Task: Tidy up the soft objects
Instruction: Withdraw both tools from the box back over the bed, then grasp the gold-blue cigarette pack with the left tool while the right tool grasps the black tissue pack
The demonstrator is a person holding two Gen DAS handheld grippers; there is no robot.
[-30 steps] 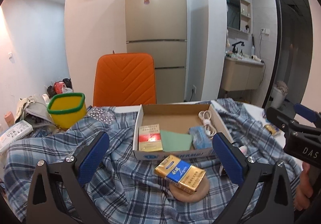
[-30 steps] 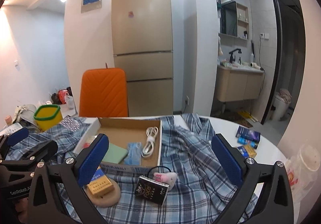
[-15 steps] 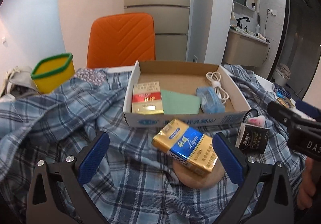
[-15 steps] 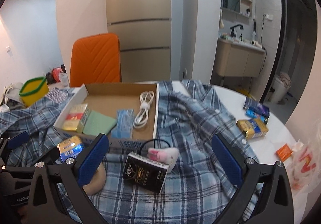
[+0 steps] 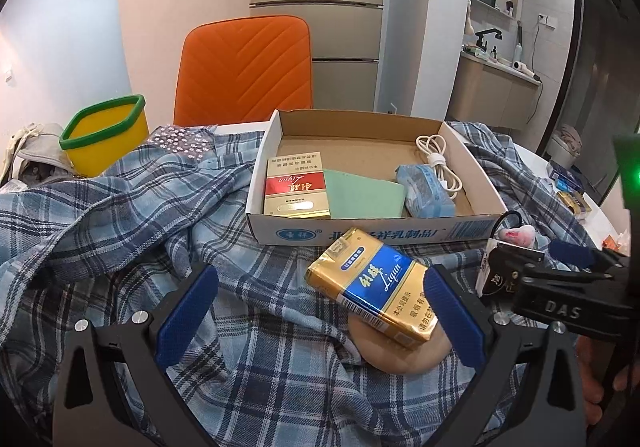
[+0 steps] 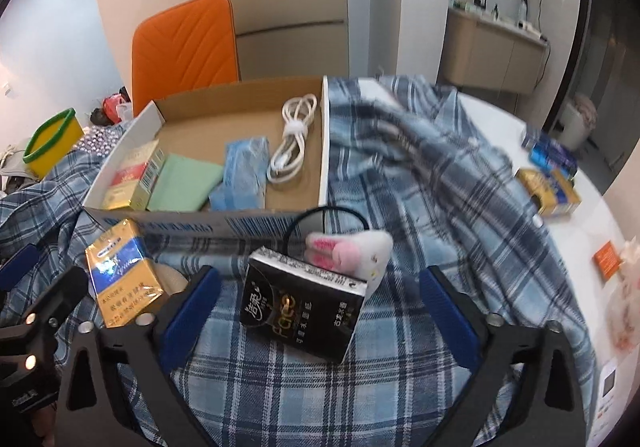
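the right tongs are wide open and have just been closing a little, with a black tissue pack between the blue pads, not pressed. a white and pink plush toy on a black hair tie lies just behind it. the left tongs are wide open too, over a gold and blue cigarette pack resting on a round tan puff. all lie on a blue plaid shirt. behind sits a cardboard box, then an orange chair.
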